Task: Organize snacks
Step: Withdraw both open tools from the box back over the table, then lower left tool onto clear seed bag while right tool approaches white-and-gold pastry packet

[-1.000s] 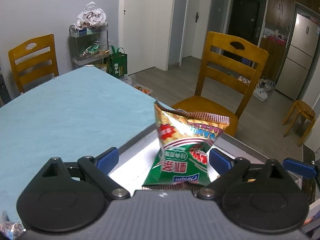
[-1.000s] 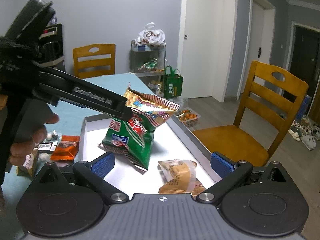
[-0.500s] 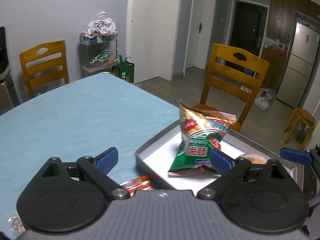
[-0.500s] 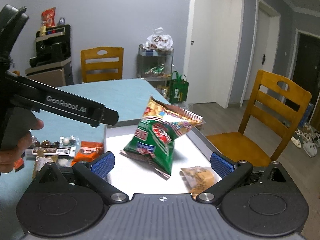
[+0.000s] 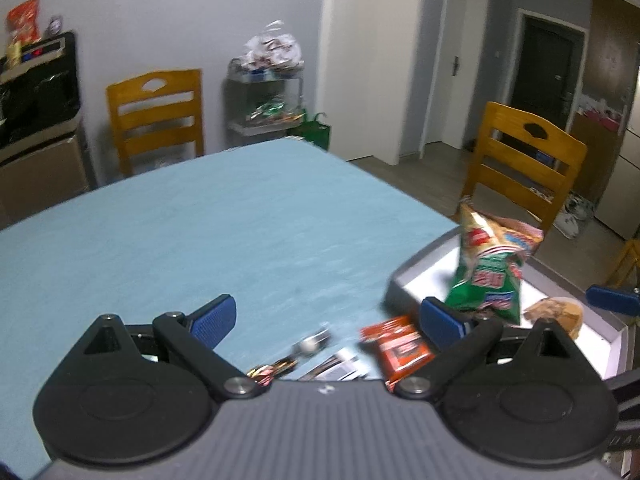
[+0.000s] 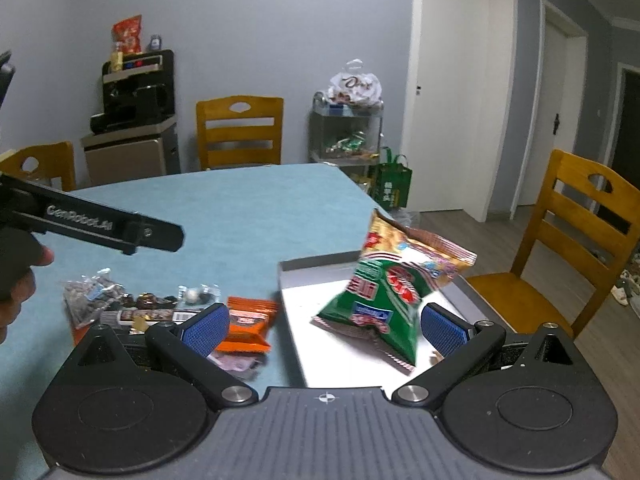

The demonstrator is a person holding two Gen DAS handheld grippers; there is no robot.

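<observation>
Right wrist view shows your blue table (image 6: 240, 208) carrying the grey tray (image 6: 320, 266); the green snack bag (image 6: 384, 304) stands tilted inside it; an orange packet (image 6: 248, 324) lies on the cloth just beside the tray, small sweets (image 6: 160, 302) further left; your right gripper (image 6: 324, 326) and left gripper (image 5: 328, 320) both hold nothing, jaws spread wide.

Left gripper (image 5: 327, 316): jaws apart, empty, above blue desk (image 5: 200, 232). Grey tray (image 5: 416, 264) at right: green-and-gold snack bag (image 5: 486, 276) standing, round pastry (image 5: 558, 312). Orange packet (image 5: 396, 346) beside tray.
</observation>
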